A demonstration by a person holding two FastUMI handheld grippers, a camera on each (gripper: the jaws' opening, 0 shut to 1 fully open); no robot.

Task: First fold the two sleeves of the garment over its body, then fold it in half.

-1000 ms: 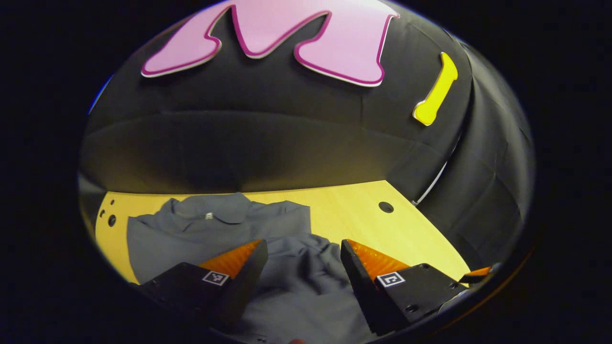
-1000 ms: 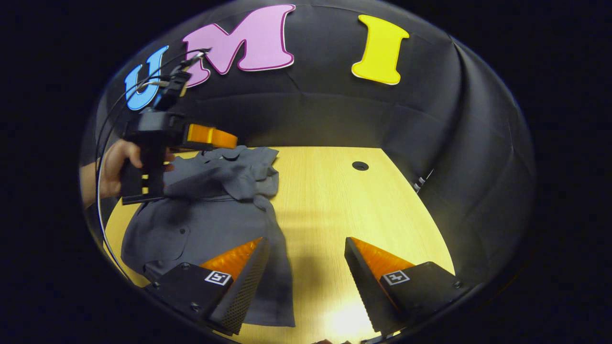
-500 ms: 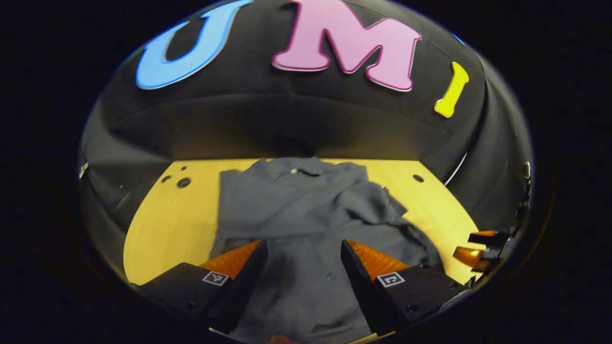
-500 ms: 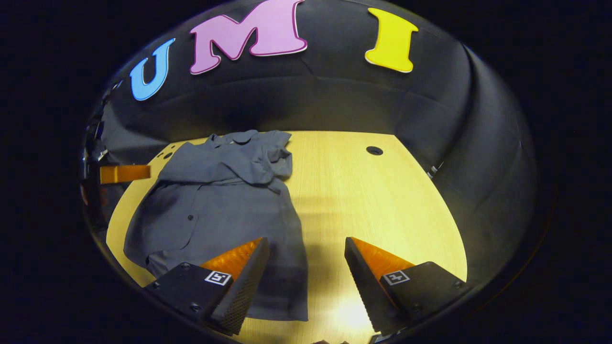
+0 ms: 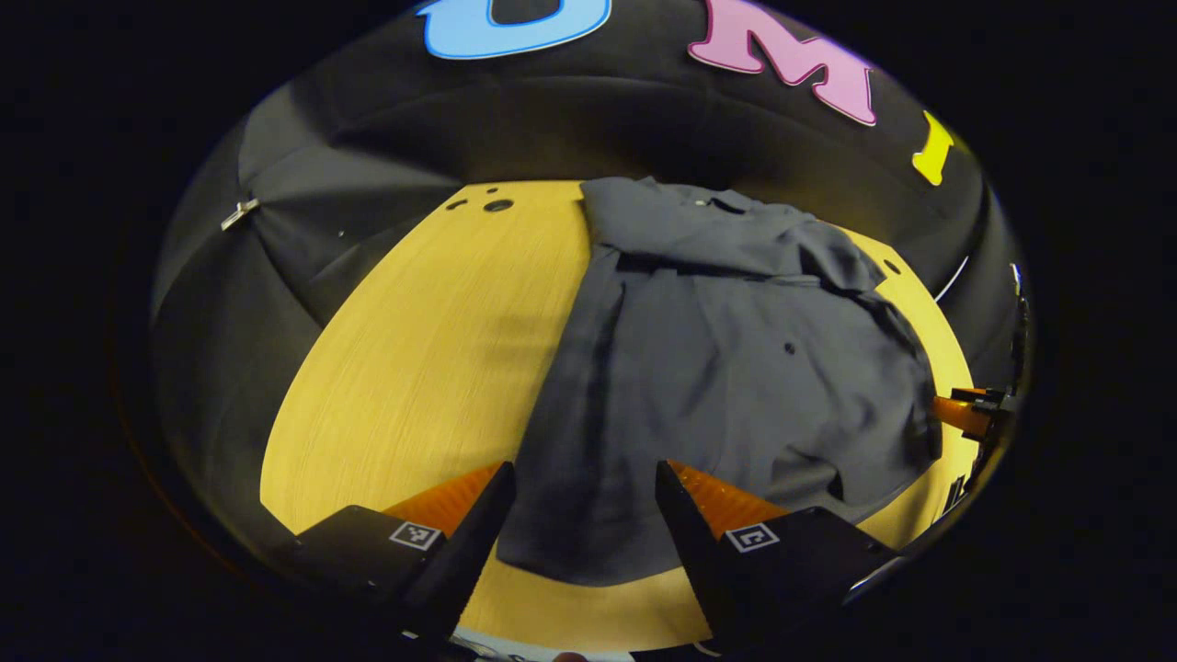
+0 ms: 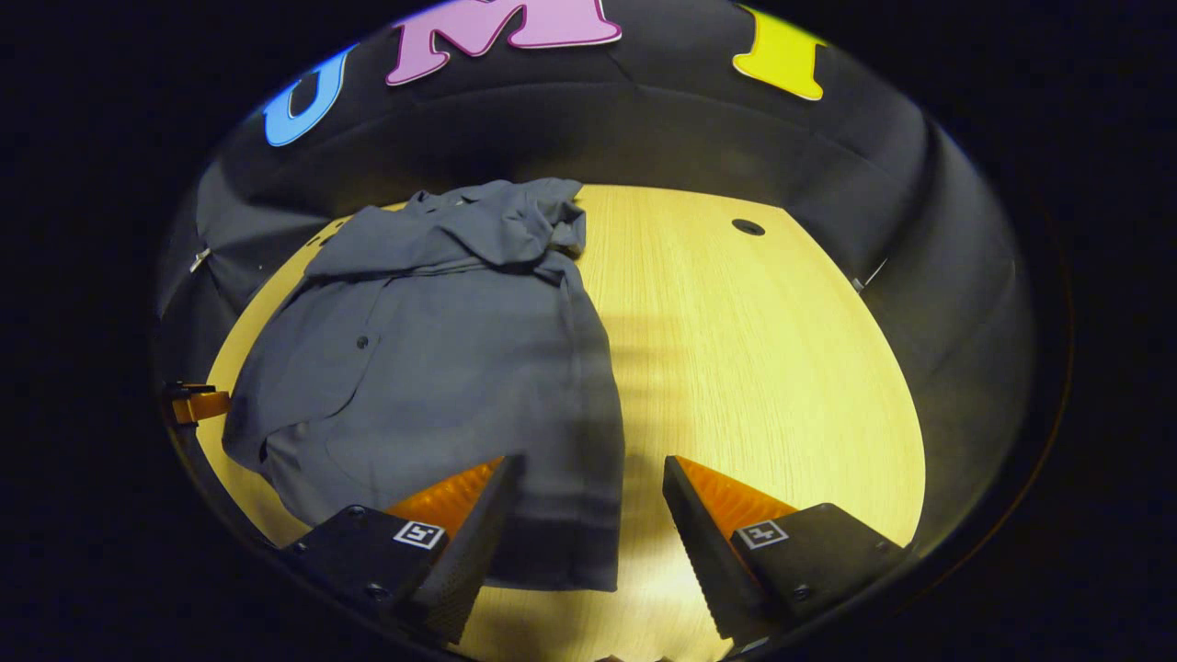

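A grey button-up shirt lies flat on the yellow wooden table, collar at the far end. Both sleeves lie bunched across its upper body. My left gripper hangs open above the shirt's near hem, over its left edge, holding nothing. My right gripper is open too. One of its fingers is above the shirt's near right corner, the other above the bare table. Each gripper shows small at the rim of the other's view: the right gripper and the left gripper.
Black cloth walls close in the table at the back and sides. Round holes sit in the tabletop at its far left corner and far right corner. Bare wood lies on both sides of the shirt.
Both grippers have drawn back from the collar end to the near hem and look down more steeply. The left gripper has left the sleeves and swung left. The shirt has not moved.
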